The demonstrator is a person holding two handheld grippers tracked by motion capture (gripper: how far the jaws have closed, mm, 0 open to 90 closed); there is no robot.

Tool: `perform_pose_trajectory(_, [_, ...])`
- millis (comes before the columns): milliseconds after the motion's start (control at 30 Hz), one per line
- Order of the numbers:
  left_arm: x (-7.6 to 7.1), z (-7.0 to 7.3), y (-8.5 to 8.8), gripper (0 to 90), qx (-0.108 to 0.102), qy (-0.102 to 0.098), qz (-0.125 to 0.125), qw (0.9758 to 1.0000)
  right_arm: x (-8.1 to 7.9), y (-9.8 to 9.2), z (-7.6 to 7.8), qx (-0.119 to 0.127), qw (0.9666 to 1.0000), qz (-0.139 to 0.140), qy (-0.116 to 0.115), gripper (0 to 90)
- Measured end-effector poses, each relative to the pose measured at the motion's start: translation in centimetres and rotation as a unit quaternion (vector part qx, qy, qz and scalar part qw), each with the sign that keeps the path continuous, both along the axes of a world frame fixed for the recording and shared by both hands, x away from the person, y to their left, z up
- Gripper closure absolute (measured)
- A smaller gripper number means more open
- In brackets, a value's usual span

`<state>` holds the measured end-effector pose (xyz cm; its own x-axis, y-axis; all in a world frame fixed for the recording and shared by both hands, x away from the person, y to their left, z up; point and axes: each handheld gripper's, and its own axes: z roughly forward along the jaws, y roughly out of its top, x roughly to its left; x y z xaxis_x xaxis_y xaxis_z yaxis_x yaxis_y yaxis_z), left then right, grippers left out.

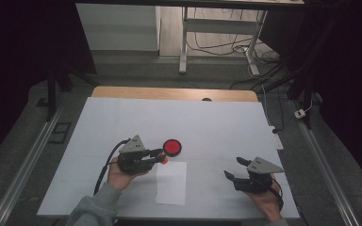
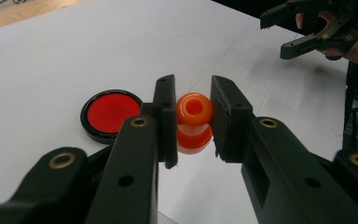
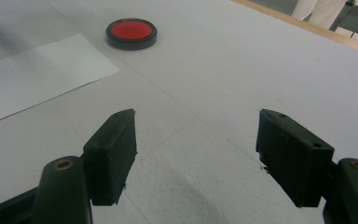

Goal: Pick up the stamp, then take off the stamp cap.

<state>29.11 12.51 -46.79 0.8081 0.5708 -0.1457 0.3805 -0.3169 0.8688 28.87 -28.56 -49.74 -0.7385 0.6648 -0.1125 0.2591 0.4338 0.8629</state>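
Two grippers work over one broad white table (image 1: 122, 117), which takes up most of the high view, with a strip of bare wood showing along its far edge. On the near middle of the table lies a sheet of white paper (image 1: 171, 182), flat, with its long side running away from the person.

At the left of the high view sits the left gripper (image 1: 161, 156), held in the person's left hand (image 1: 115, 175), its jaws pointing level toward the right. They are clamped on a small orange plastic piece (image 2: 194, 122) — rounded, with a hole in its top and a wider collar beneath — and the left gripper view shows both black pads pressing on its sides. The piece hangs above the table, just over the far left corner of the paper.

On the other side, well apart from it, the right gripper (image 1: 234, 169) rests in the right hand (image 1: 266, 205) near the table's front edge. Its jaws stand wide apart with nothing between them — bare tabletop shows in the gap in the right gripper view.

Smallest on the table itself is a round black disc with a red centre (image 1: 172, 147), lying flat just beyond the orange piece and the paper's far edge, touching neither.
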Motion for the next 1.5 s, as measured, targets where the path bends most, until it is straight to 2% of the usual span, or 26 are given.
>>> perform_pose_trajectory(133, [-0.1,0.1,0.0,72.4,-0.001,-0.002,-0.001,1.0000,-0.1,0.2,0.2,0.013,0.9999,0.004,0.001,28.2])
perform_pose_trajectory(300, [-0.1,0.2,-0.1,72.4,-0.003,-0.004,-0.003,1.0000,-0.2,0.5,0.3,0.010,0.9999,0.005,0.000,28.2])
perform_pose_trajectory(633, [-0.2,0.3,-0.1,72.4,-0.004,-0.005,-0.002,1.0000,0.1,1.9,0.3,0.013,0.9996,0.025,0.001,28.1])
perform_pose_trajectory(800, [-0.3,0.4,-0.3,72.4,-0.006,-0.006,-0.005,1.0000,-0.1,3.0,0.3,0.011,0.9993,0.036,0.003,28.2])
perform_pose_trajectory(900, [-0.3,0.2,-0.5,72.4,-0.001,-0.005,-0.005,1.0000,-0.6,4.3,0.4,0.009,0.9987,0.050,-0.002,28.4])
perform_pose_trajectory(1033, [-0.5,0.2,-0.9,72.4,0.003,-0.006,-0.010,0.9999,-0.8,5.4,0.5,0.003,0.9986,0.053,-0.005,28.5])
perform_pose_trajectory(1067, [-0.5,0.2,-0.9,72.4,0.003,-0.006,-0.011,0.9999,-0.8,5.6,0.5,0.010,0.9983,0.058,-0.003,28.5])
perform_pose_trajectory(1500, [-0.5,0.1,-1.6,72.4,0.006,-0.007,-0.027,0.9996,-0.6,7.6,0.1,0.005,0.9970,0.076,0.011,29.2])
